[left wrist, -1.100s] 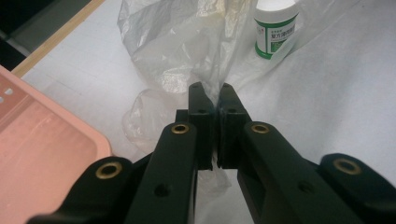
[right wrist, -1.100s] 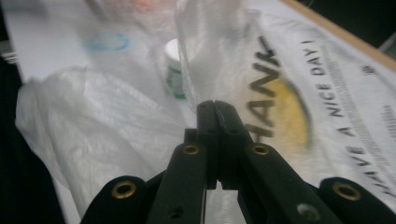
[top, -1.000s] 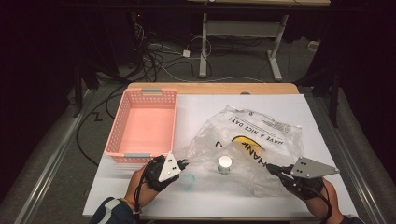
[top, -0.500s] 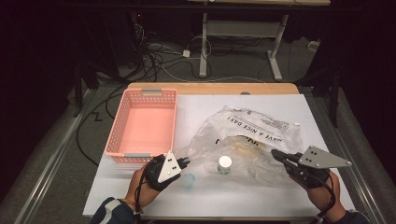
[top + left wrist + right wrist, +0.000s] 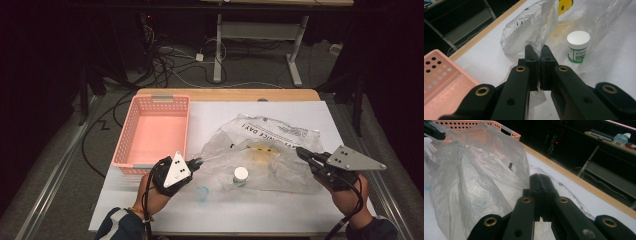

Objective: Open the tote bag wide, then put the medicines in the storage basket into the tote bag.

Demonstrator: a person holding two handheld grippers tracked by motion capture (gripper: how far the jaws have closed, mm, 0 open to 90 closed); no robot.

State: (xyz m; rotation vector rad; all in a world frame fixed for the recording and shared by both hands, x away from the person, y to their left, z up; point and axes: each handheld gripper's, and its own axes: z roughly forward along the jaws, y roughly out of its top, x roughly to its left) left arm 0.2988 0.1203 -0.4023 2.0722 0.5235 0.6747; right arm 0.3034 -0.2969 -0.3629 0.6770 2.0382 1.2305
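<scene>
Since the earlier frames: right gripper (image 5: 303,152) drawn outward toward the table's right edge, taking the right rim of the crinkled clear plastic bag (image 5: 270,150) with it and stretching the film wider. Left gripper (image 5: 198,162) much where it was, near the front corner of the pink perforated plastic basket (image 5: 156,131).

Left jaws pressed together on a fold of the bag's left edge, the film bunched between the tips in the left gripper view (image 5: 537,48). Right jaws likewise closed on the opposite edge, a sheet of plastic rising just left of the tips in the right gripper view (image 5: 541,178).

Small white-capped jar with a green label (image 5: 240,176) upright on the white table cover (image 5: 210,115), under the lifted plastic, between the two grippers; seen also at (image 5: 578,46). Yellow print showing through the film beyond the jar. Small bluish ring-shaped object (image 5: 202,193) lying on the cover just in front of the left gripper, apart from the bag; too small to identify. Basket at the table's left, apart from the bag.
</scene>
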